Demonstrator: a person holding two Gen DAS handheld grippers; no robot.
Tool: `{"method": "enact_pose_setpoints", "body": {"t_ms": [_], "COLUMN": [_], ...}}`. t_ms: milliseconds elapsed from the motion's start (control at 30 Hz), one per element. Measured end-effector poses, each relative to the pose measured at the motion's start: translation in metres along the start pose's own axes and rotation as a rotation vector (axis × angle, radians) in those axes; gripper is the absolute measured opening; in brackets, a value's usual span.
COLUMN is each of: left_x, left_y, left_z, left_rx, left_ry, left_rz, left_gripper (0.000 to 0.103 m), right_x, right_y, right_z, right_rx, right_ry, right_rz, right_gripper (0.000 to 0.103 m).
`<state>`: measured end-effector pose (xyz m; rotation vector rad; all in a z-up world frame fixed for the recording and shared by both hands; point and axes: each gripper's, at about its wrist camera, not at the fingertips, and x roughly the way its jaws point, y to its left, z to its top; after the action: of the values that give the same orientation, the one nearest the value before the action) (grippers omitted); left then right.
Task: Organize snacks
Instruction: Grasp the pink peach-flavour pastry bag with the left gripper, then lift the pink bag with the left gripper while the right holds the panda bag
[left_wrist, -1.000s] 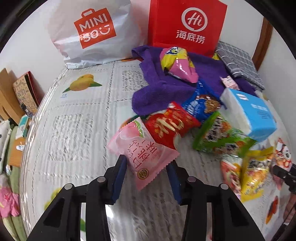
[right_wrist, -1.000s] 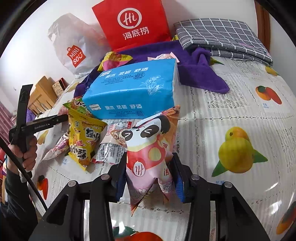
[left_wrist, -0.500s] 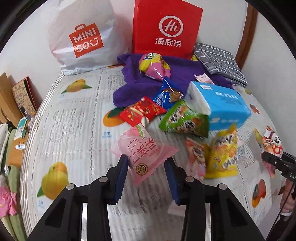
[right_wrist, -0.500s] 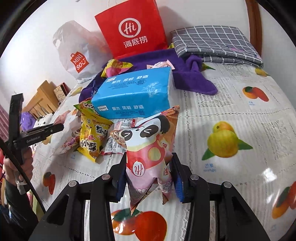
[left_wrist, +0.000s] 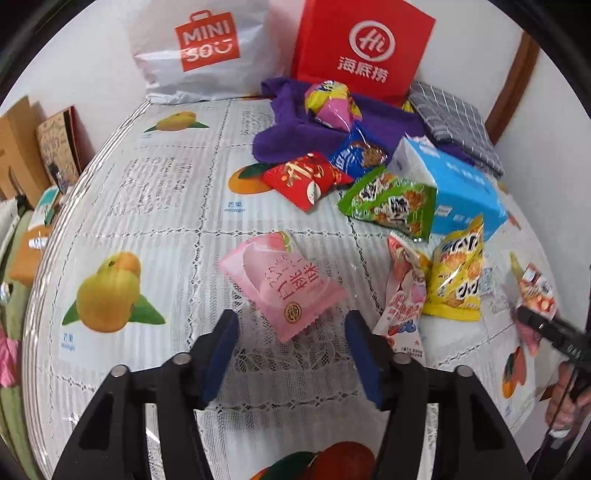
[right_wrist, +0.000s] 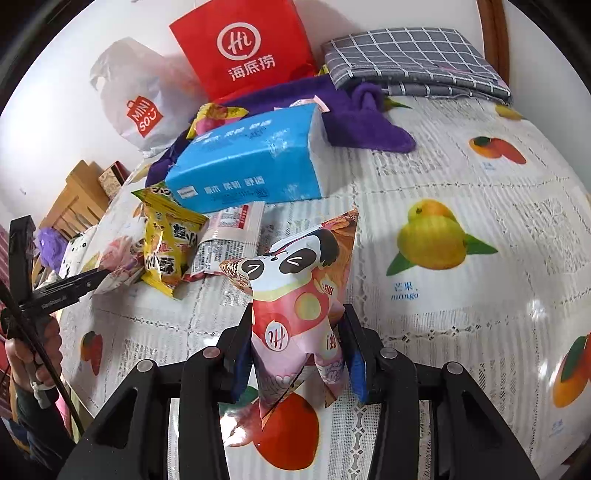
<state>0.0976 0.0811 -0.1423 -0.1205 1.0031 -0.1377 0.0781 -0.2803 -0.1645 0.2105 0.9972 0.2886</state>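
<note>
- The purple towel (left_wrist: 295, 136) lies partly under the snack bags and the red paper bag (left_wrist: 358, 48), so its whole shape is hidden.
- The top of the red paper bag is cut off by the picture's edge.
- The right gripper (left_wrist: 532, 321) shows only as a blurry black tip at the edge of the left view, and the panda snack bag (left_wrist: 535, 291) in it is a smear.
- In the right view the left gripper (right_wrist: 92, 277) is mostly cut off; you cannot tell how its fingers stand there.
- The silver packet (right_wrist: 225, 240) is half hidden under the blue tissue pack (right_wrist: 251, 162) and the yellow snack bag (right_wrist: 166, 240).
- The small print on the silver packet is too tiny to read.
</note>
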Motion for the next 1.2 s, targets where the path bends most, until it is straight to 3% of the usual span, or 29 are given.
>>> {"method": "enact_pose_setpoints", "body": {"t_ms": [100, 400, 533, 633, 767, 933, 1200], "left_x": [-0.003, 0.015, 0.026, 0.029, 0.032, 0.032, 0.021], "left_y": [0.003, 0.001, 0.001, -0.002, -0.012, -0.022, -0.023], "left_z": [0.004, 0.024, 0.028, 0.031, 0.032, 0.030, 0.026], "left_rx": [-0.030, -0.061, -0.074, -0.074, -0.023, 0.036, 0.042], "left_ry": [-0.008, 0.007, 0.014, 0.000, -0.008, -0.024, -0.039], "left_rz": [-0.026, 0.031, 0.013, 0.006, 0.018, 0.014, -0.004], "left_gripper": [0.063, 0.063, 0.062, 0.060, 0.044, 0.041, 0.041], "right_x": [0.000, -0.005, -0.006, -0.005, -0.004, -0.001, -0.002], "right_y": [0.001, 0.002, 0.001, 0.000, 0.000, 0.000, 0.000], "right_z": [-0.002, -0.003, -0.004, -0.005, -0.003, 0.000, 0.000], "right_rx": [-0.003, -0.013, -0.010, -0.005, 0.005, 0.003, 0.004], "right_ry": [-0.004, -0.011, -0.010, -0.004, -0.002, -0.001, -0.007], "right_rz": [0.004, 0.003, -0.002, 0.005, 0.023, 0.019, 0.019], "right_gripper": [0.043, 0.043, 0.043, 0.043, 0.043, 0.043, 0.043]}}
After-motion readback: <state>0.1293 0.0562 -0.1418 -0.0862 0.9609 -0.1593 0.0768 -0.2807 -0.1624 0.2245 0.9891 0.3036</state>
